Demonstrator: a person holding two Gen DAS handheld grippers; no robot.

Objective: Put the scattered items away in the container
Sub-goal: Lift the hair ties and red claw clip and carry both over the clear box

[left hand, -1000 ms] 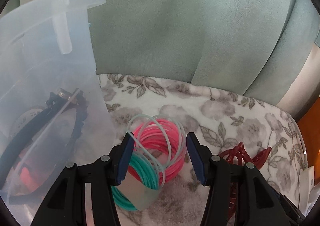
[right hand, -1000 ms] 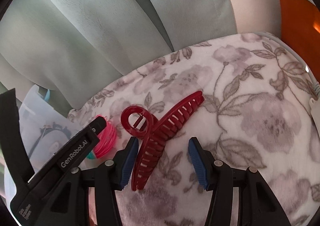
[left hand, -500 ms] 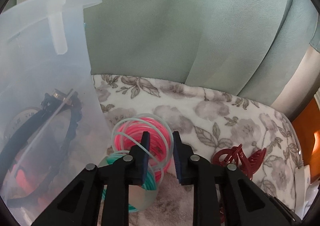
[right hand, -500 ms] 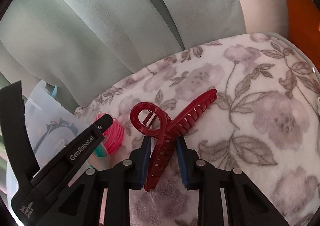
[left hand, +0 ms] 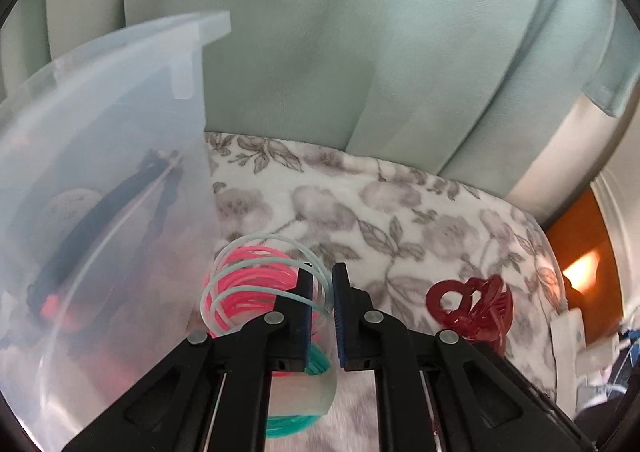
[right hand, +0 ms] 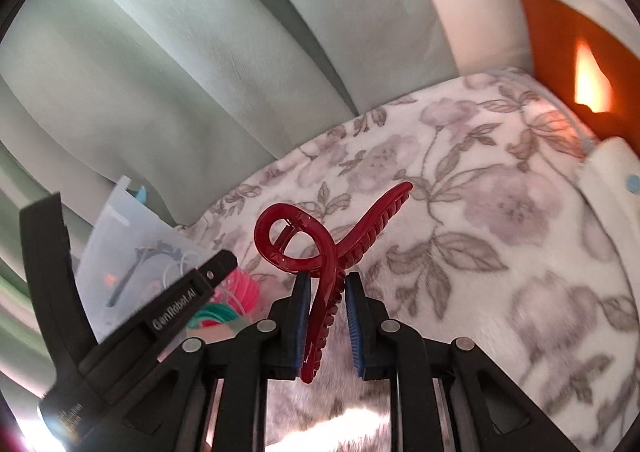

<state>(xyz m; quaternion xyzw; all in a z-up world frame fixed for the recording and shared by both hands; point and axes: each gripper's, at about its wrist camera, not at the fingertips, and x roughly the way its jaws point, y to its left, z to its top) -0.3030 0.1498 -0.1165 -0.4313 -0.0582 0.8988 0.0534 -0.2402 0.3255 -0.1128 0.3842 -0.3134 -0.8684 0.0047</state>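
Frosted, see-through plastic makes up the container [left hand: 120, 124], a tub standing at the left on a floral fleece blanket [left hand: 400, 212]. Through its cloudy wall a black toothed headband [left hand: 120, 204] shows inside, along with something small and orange-red low down and a pale round thing with print too blurred to read.

Just beside the tub's wall lies a bundle of thin hair bands [left hand: 248, 284], pink, teal and clear loops held by a pale paper sleeve. The left tool [left hand: 322, 308] has its blue pads pressed together on a few of those loops, pinching them.

Further right, the right tool [right hand: 326, 316] pinches a dark red hair claw clip [right hand: 320, 252] by its toothed body; the clip's ring end and curved tail stick up above the pads, clear of the blanket.

Pale green curtains [right hand: 200, 52] hang behind the blanket, with an orange-brown panel [right hand: 580, 32] at the far right. A white object [right hand: 612, 180] with a small blue dot lies at the blanket's right edge.

The left tool's black arm crosses the right wrist view, covering part of the tub, and reads "GenRobot.AI".
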